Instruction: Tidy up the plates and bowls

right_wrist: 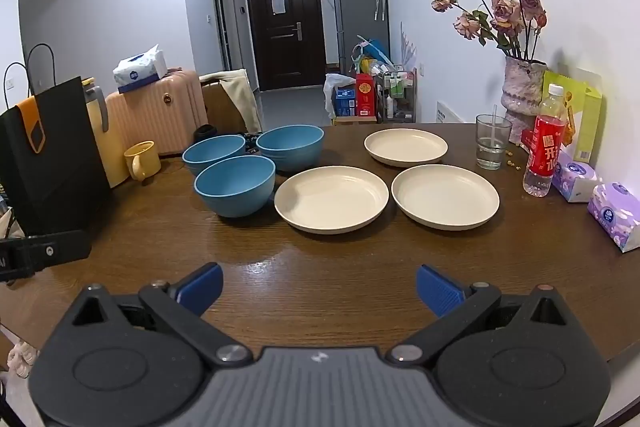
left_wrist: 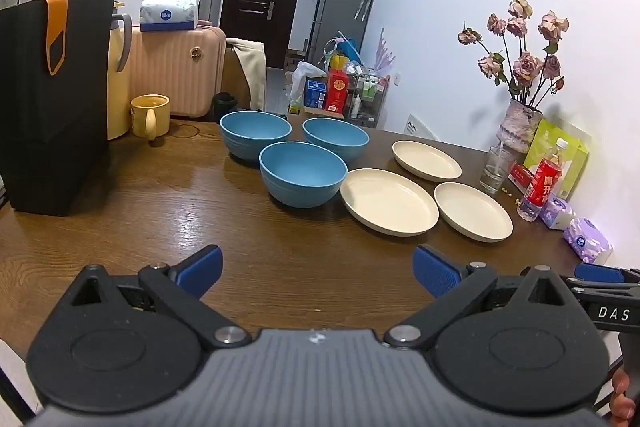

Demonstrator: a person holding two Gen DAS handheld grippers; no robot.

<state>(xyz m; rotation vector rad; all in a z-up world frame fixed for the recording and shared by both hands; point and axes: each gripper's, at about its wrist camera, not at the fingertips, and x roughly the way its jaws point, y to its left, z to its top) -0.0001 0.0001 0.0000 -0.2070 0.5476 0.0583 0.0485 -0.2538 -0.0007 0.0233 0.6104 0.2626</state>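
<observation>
Three blue bowls stand in a cluster on the brown wooden table (left_wrist: pixel 160 227): a near bowl (left_wrist: pixel 303 173), a far left bowl (left_wrist: pixel 255 134) and a far right bowl (left_wrist: pixel 335 139). To their right lie three cream plates: a near left plate (left_wrist: pixel 389 201), a near right plate (left_wrist: pixel 473 211) and a far plate (left_wrist: pixel 426 159). The right wrist view shows the same near bowl (right_wrist: pixel 235 185) and plates (right_wrist: pixel 331 199) (right_wrist: pixel 445 196) (right_wrist: pixel 405 147). My left gripper (left_wrist: pixel 318 273) is open and empty, short of the bowls. My right gripper (right_wrist: pixel 319 289) is open and empty, short of the plates.
A black paper bag (left_wrist: pixel 52 99), a cream jug and a yellow mug (left_wrist: pixel 150 115) stand at the left. At the right are a glass (right_wrist: pixel 493 141), a red-labelled bottle (right_wrist: pixel 546 147), a vase of dried roses (right_wrist: pixel 520 95) and tissue packs (right_wrist: pixel 616 215).
</observation>
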